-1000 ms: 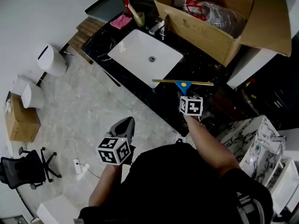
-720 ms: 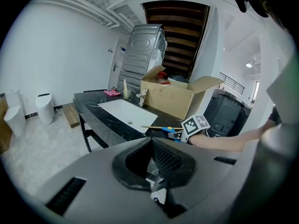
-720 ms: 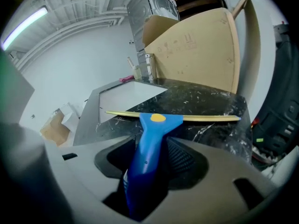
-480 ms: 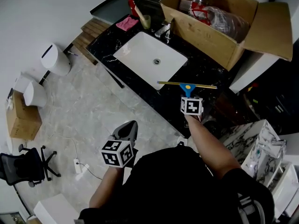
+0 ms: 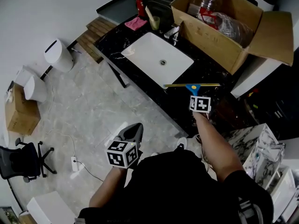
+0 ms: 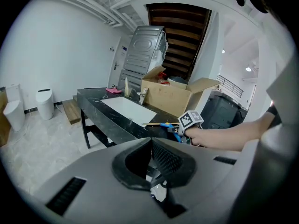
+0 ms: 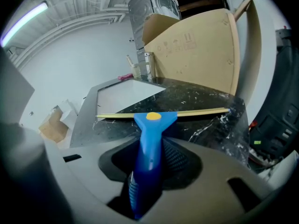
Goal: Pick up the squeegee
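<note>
Squeegee lies on the black table, just beside the near right corner of the sink. Its yellow blade runs across and its blue handle points back at us. The cardboard box stands behind it, apart.

What changed: the right tool was already parked at the handle a second ago with its jaws wider, and now they are closing. In the right gripper view the blue handle fills the gap and both pads look flush against it, with no daylight on either side. We read this as the grip being made right now. The head view shows the squeegee in the same spot by the sink corner as before, so it has not been lifted. The blade still looks down on the table, though we can't be sure of contact.

For the task, reach and alignment are done and the grasp is nearly or just set. What is left is to finish the squeeze and raise it. The grip sits low on the handle, so the long blade may tip forward when it is raised.

Left tool hangs over the floor, well apart from the table. Its jaws are together and it holds nothing, so it has no part in this.
</note>
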The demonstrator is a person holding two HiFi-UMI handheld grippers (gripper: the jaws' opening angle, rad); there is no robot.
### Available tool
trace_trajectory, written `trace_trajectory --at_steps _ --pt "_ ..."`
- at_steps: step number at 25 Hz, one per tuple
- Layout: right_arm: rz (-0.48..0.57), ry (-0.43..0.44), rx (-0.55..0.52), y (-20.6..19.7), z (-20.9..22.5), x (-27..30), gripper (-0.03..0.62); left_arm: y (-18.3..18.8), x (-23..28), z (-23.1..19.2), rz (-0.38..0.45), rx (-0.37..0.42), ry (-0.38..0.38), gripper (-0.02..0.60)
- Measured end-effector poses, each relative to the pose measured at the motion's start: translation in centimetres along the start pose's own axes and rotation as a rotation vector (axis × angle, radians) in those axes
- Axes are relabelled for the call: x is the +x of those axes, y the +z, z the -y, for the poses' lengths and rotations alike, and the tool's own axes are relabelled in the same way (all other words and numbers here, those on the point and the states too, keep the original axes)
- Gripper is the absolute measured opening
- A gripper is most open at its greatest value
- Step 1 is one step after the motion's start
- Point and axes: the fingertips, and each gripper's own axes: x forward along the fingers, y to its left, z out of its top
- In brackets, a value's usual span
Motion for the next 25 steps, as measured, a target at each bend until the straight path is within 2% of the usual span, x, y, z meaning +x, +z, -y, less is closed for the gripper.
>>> trace_trajectory --at_steps 3,8,15,25 --pt "-0.012 0.025 0.002 -0.3 0.4 -1.0 0.141 -0.2 -1.1 -0.5 0.005 0.004 -0.007 0.017" --pt "0.022 0.013 0.003 -0.3 0.4 -3.5 0.141 -0.6 -1.9 -2.3 0.012 -0.017 0.000 0.017" --pt "0.080 0.001 0.021 -1.0 0.1 -6.7 0.141 -1.2 -2.0 -1.2 0.002 0.010 -0.067 0.017" --pt "0.215 0.066 0.069 -1.3 -3.1 -14.3 0.141 -1.3 -2.5 0.1 0.000 0.056 -0.150 0.017"
